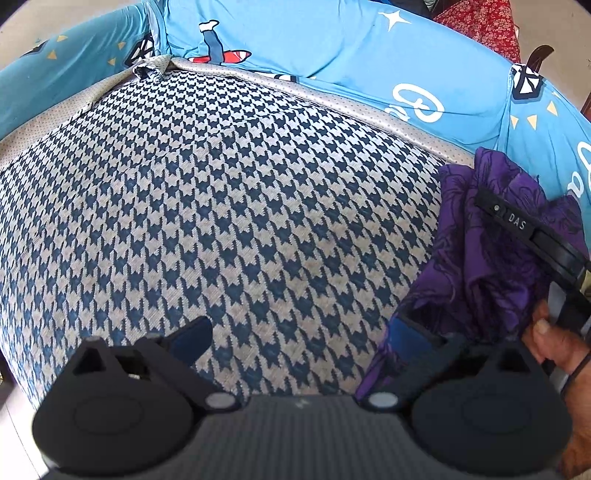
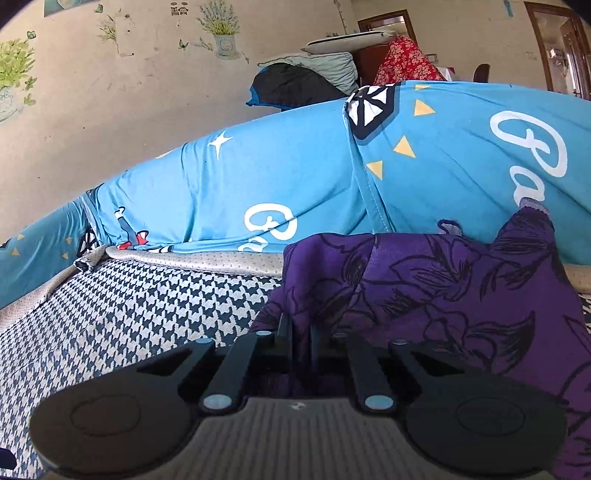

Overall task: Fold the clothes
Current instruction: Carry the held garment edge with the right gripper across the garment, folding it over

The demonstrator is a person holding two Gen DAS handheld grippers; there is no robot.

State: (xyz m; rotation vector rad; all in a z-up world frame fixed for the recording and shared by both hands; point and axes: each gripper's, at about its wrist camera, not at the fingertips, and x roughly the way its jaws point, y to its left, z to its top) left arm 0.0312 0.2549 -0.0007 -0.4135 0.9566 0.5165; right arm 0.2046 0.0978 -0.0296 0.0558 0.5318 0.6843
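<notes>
Right wrist view: your right gripper [image 2: 301,338] is clenched on the purple floral-print garment [image 2: 424,280] atop the houndstooth cushion [image 2: 129,314]; blue printed sheet [image 2: 295,173] behind. Your left gripper [image 1: 299,339] is released, garment beside it.

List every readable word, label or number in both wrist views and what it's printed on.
"DAS": white letters on the right hand-held gripper, seen from the left wrist view.
"Pa": start of a white script word on the blue cover; the rest is cut off or hidden by the purple garment.
A smaller white script word lower on the cover: only partly visible, not readable.
Wall stickers: too small to read.
</notes>
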